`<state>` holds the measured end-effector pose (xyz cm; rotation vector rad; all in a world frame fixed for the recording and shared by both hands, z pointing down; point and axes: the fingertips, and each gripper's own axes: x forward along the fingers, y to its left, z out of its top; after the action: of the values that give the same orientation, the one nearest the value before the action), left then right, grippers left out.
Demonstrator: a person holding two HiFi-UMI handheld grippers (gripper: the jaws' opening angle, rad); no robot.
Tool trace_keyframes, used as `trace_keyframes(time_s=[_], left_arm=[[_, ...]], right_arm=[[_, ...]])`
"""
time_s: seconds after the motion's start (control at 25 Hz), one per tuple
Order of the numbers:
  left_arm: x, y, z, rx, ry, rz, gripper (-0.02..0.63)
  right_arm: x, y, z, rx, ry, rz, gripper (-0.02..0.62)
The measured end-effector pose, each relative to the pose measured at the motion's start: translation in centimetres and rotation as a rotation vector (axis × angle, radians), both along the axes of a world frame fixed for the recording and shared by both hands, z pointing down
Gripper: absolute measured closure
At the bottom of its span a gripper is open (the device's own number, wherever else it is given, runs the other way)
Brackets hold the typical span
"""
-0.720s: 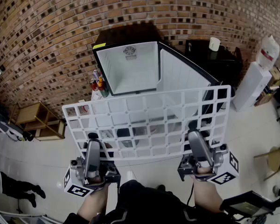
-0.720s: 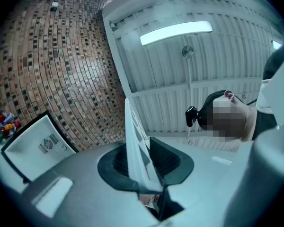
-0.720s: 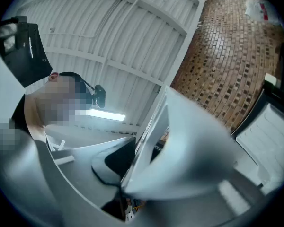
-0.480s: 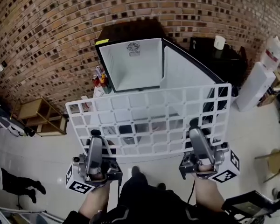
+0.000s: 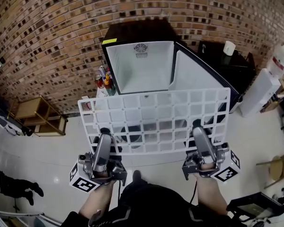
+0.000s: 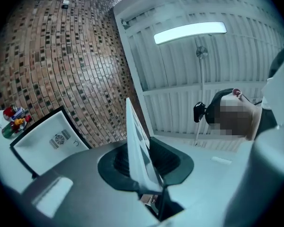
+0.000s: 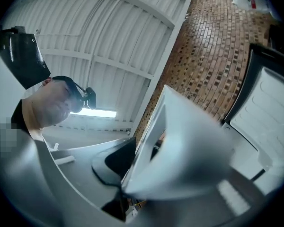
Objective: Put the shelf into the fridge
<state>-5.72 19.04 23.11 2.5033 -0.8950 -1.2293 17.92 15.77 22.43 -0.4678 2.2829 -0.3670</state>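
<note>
We hold the white grid shelf (image 5: 157,119) just in front of the open mini fridge (image 5: 141,67). The left gripper (image 5: 104,135) and right gripper (image 5: 197,128) each clamp its edge farthest from the fridge. It seems light, stiff and slick, so two spread grips suit it.

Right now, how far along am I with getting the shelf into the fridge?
Done: the fridge has its door open, and the white grid shelf is picked up. In hand: the left gripper and right gripper each clamp the shelf's near edge, holding it in front of the opening. Left: the shelf is not yet inside; it has to go to the compartment and slide in.
</note>
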Motion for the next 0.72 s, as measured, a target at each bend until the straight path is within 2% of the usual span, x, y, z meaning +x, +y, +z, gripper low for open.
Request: trace_keyframes(time_s=[0.52, 0.72], left_arm=[[-5.8, -7.7, 2.5, -0.096, 0.028, 0.051, 0.546], [-9.6, -10.7, 4.4, -0.129, 0.024, 0.070, 0.546]], right_arm=[[-5.8, -6.8, 2.5, -0.089, 0.007, 0.036, 0.511], [-9.6, -9.3, 4.3, -0.125, 0.012, 0.063, 0.511]])
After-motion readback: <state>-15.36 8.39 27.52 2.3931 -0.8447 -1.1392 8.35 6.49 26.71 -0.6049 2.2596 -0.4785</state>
